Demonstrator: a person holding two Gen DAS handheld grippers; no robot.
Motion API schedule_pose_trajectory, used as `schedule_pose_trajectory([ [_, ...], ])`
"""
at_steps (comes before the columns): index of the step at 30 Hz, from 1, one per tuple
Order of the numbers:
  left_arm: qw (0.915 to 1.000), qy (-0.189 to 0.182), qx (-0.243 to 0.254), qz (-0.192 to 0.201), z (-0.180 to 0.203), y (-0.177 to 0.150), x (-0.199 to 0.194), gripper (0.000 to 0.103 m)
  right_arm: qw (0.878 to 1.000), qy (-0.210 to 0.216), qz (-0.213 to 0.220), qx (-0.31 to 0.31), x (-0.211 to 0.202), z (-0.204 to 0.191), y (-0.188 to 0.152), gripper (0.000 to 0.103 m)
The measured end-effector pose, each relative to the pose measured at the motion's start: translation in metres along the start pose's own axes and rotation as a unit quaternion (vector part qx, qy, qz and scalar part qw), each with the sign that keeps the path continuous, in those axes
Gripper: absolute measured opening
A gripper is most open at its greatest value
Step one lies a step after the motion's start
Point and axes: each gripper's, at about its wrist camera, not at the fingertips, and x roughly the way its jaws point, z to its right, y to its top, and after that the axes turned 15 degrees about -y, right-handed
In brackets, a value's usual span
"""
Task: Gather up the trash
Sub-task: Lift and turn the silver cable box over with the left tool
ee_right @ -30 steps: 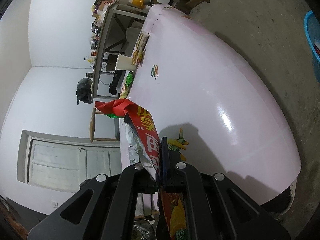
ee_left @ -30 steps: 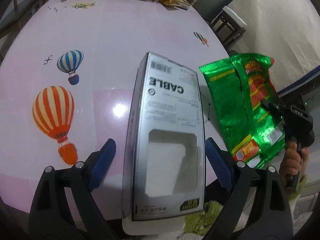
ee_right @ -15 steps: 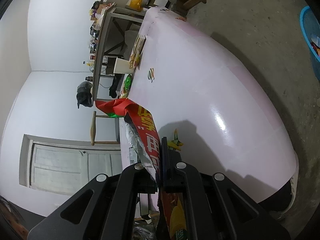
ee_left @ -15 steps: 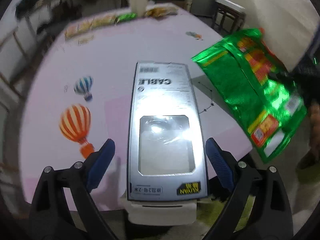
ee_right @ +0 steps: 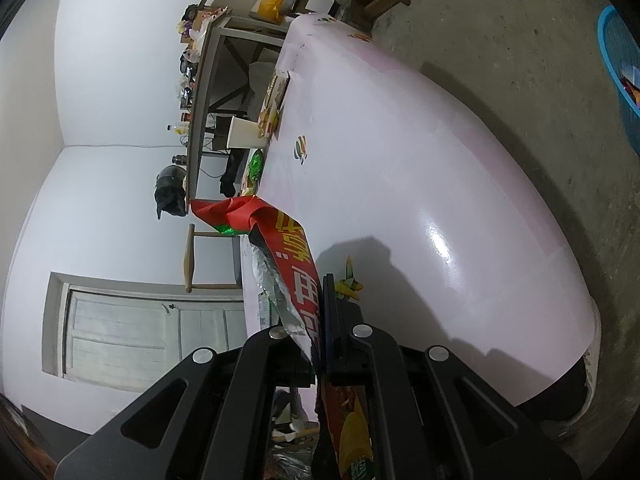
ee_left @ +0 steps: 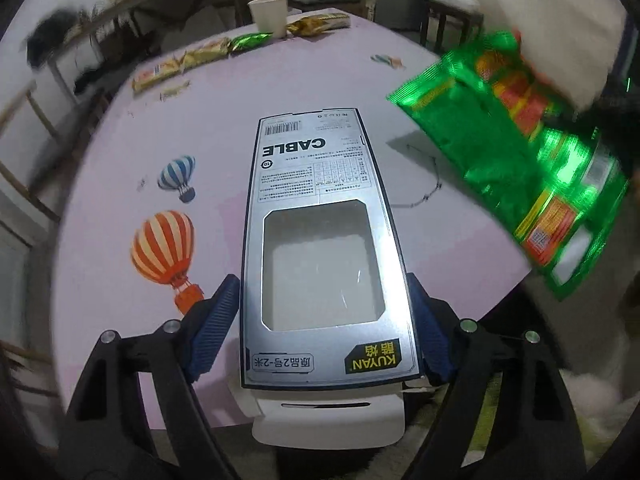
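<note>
The left gripper [ee_left: 324,316] has its jaws closed on a grey cable box [ee_left: 322,240], the blue pads [ee_left: 218,322] pressed against its long sides near the end that bears the yellow label; the box points away along the fingers, held above the pink counter [ee_left: 224,112], with its barcode end farthest out and a clear window in its near half. The right gripper [ee_right: 318,320] has its jaws clamped flat on a snack bag [ee_right: 288,252], red and silver in the right wrist view, which rises from between the jaws and folds over at its far end. From the left wrist view the same bag [ee_left: 516,160] shows its green foil face (blurred), hanging in the air to the right of the box, over the counter's right edge. Printed balloons [ee_left: 164,250] lie on the counter left of the box. At the counter's far edge stand a paper cup [ee_left: 270,14] and a row of small wrappers [ee_left: 200,56], well apart from the box. A blue basket [ee_right: 622,76] sits on the concrete floor [ee_right: 500,28] beyond the counter, at the right edge of the right wrist view, with something inside that I cannot make out.
</note>
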Motion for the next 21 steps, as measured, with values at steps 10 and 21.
schedule_pose_trajectory([
  [10,0.8407,-0.399,-0.359,0.077,-0.136,-0.019,-0.004,0.074,1.0,0.002,-0.005,0.004,0.004,-0.002,0.001,0.003],
  [21,0.7053,-0.545,-0.433,0.134,-0.163,-0.05,0.004,0.074,1.0,0.007,-0.011,0.011,0.012,0.0,-0.001,0.003],
])
